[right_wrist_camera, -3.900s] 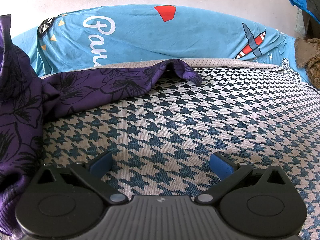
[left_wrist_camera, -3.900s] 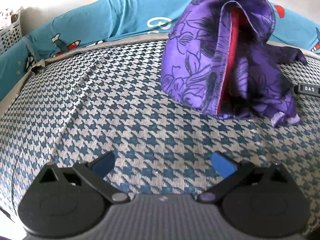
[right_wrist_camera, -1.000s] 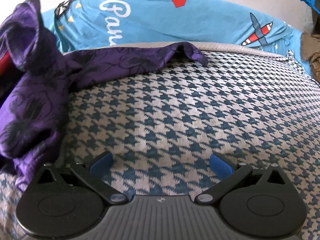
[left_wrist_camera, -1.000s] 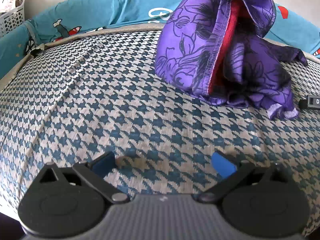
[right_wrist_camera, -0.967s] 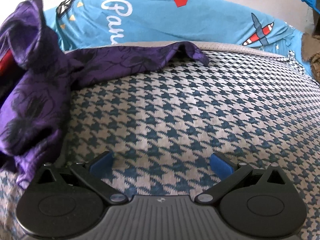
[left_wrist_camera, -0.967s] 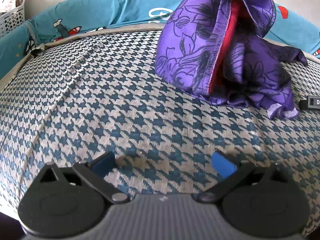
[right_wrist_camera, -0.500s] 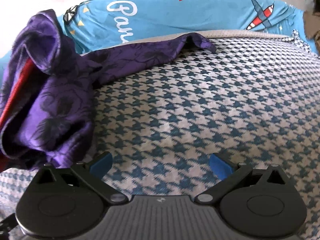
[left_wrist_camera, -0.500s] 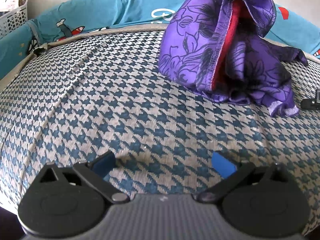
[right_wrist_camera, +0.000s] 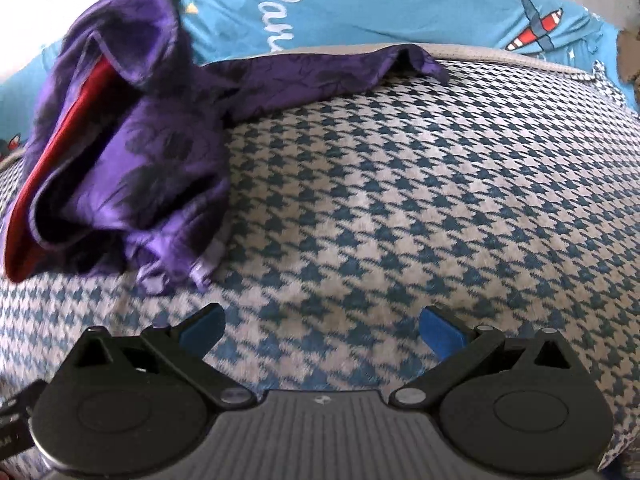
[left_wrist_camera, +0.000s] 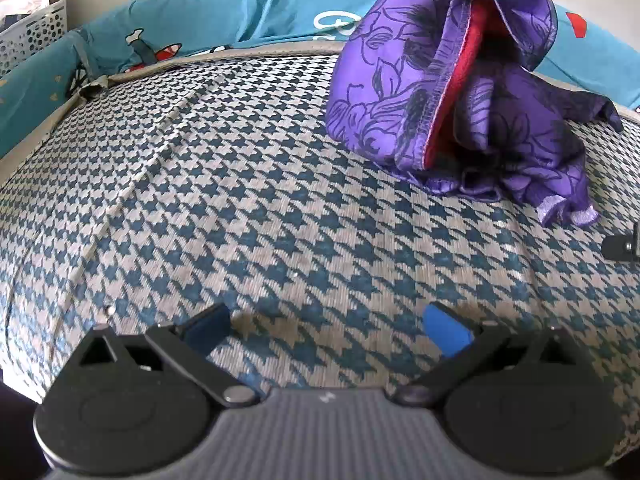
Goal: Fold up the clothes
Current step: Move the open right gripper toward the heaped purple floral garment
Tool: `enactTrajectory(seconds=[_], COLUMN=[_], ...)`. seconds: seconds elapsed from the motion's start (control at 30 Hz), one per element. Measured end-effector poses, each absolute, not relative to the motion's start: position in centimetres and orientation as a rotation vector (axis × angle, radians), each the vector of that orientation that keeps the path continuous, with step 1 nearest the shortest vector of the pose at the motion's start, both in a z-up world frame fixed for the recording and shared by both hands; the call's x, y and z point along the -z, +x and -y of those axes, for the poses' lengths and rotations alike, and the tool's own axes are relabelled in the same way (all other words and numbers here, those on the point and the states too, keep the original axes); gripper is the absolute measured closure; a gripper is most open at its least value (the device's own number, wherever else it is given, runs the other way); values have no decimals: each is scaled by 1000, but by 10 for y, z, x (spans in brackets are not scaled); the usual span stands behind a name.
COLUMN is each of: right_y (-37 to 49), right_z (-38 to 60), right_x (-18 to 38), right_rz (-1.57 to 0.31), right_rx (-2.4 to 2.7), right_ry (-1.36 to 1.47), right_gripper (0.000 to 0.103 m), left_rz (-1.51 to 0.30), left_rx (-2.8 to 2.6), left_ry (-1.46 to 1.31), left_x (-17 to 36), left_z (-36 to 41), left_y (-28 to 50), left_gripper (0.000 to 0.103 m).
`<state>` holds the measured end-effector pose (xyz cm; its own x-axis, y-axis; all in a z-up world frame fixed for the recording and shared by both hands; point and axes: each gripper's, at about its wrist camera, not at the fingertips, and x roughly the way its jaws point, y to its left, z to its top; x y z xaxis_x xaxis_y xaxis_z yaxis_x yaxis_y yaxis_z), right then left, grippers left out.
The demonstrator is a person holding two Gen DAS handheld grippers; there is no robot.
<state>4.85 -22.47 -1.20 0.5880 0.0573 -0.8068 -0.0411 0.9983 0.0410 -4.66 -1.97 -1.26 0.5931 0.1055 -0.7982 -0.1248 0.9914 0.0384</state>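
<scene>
Purple garment (left_wrist_camera: 460, 92) heaped upright, sleeve (right_wrist_camera: 340, 68) trailing right along bolster (right_wrist_camera: 360, 8).

Purple garment (right_wrist_camera: 132, 148) motion-blurred in right wrist view — black part (left_wrist_camera: 624, 246) cut off at frame edge, unidentifiable.

I see one purple garment (left_wrist_camera: 404, 92) printed with dark outlined flowers and lined in red, heaped in a loose upright bundle at about one o'clock in my left wrist view and at about ten o'clock in my right wrist view (right_wrist_camera: 132, 152). Its top curls over like a hood, so the red lining shows along a stitched edge, and a pale ribbed cuff pokes out at the bottom. One flat, creased part trails away toward one o'clock in the right view, lying on the houndstooth surface.
</scene>
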Motion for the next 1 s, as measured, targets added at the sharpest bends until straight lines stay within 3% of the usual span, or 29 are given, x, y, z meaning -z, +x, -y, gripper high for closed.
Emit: enactTrajectory(seconds=[1.0], right_y=[-10], right_z=[205], right_x=[-12], right_rz=[-845], right_rx=[-146], right_ry=[10], right_gripper=[0], left_rz=[-885], left_rx=[-123], left_ry=[26], left_x=[-22], left_z=[45], left_y=[-80], left_gripper=[0])
